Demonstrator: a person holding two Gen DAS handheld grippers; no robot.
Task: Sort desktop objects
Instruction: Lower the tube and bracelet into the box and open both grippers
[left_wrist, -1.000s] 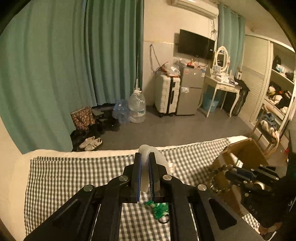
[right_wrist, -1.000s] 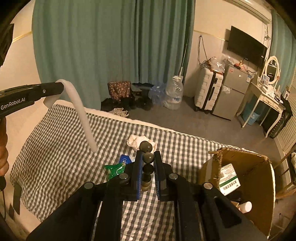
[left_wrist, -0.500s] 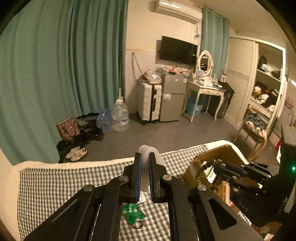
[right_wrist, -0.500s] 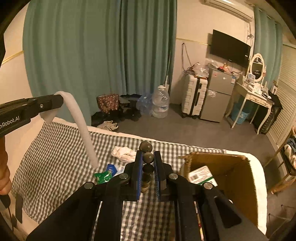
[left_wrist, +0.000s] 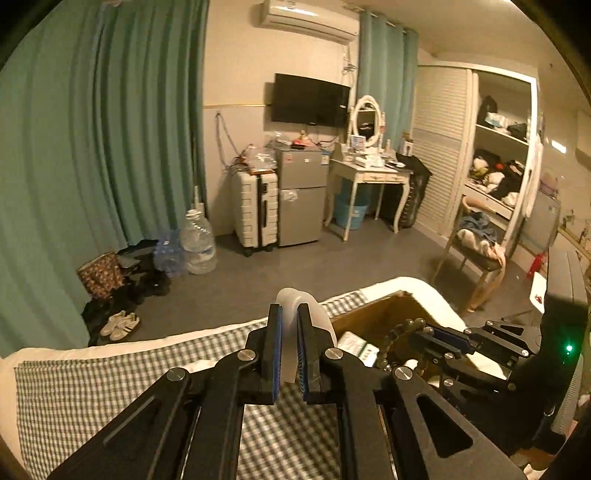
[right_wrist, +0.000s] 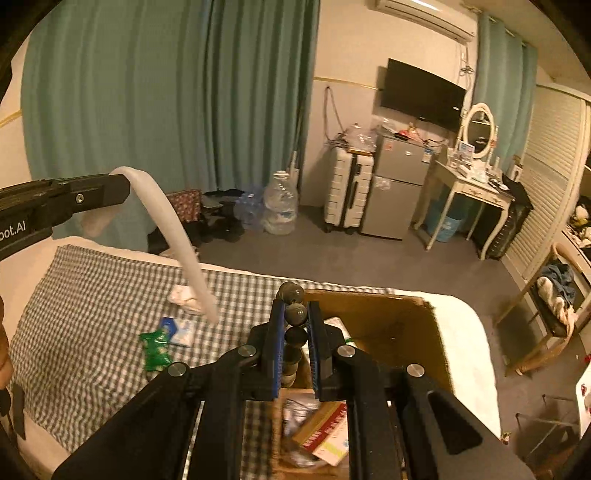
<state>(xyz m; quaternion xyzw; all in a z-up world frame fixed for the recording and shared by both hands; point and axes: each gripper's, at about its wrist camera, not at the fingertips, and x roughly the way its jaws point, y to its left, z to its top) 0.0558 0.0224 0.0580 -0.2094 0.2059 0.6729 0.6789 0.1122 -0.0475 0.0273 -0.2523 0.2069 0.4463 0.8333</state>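
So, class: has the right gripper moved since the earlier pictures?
Yes. The right gripper, shut on the bead string, has moved rightward from the checked cloth to over the cardboard box.

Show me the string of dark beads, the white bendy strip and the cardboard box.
String of dark round beads (right_wrist: 295, 314), right wrist view, second bead.
White flexible strip (right_wrist: 181, 247), right wrist view, mid-length.
Brown cardboard box (right_wrist: 399, 325), right wrist view, inner wall.
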